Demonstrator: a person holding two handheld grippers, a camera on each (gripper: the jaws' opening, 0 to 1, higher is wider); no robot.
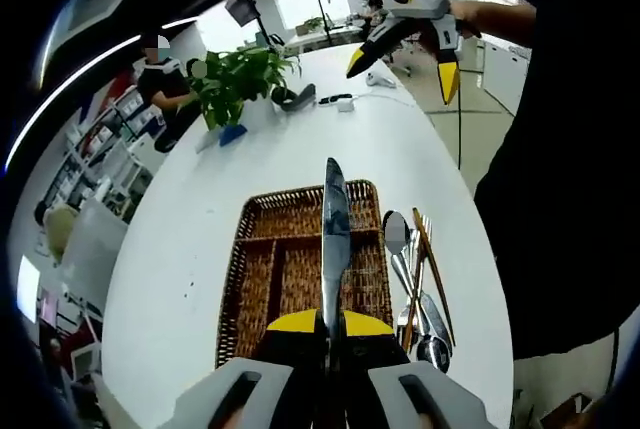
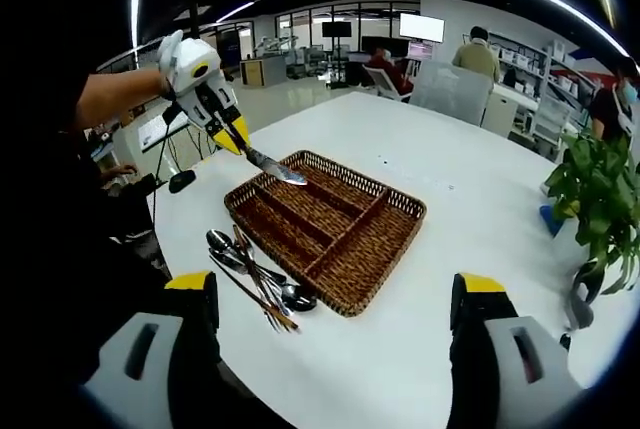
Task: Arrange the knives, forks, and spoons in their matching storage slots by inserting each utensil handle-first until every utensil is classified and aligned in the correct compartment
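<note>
Your left gripper view looks steeply down on the wicker tray [image 1: 270,279] from close above its near edge. Your right gripper view faces the tray [image 2: 385,249] from farther back, across one corner; both share it and the white table [image 1: 200,219].

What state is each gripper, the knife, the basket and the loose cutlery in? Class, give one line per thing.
Left gripper: shut on the knife.
Right gripper: open, holding nothing.
Knife: held, blade pointing away over the basket.
Basket: on the table, compartments without utensils.
Loose cutlery: piled on the table beside the basket.
</note>
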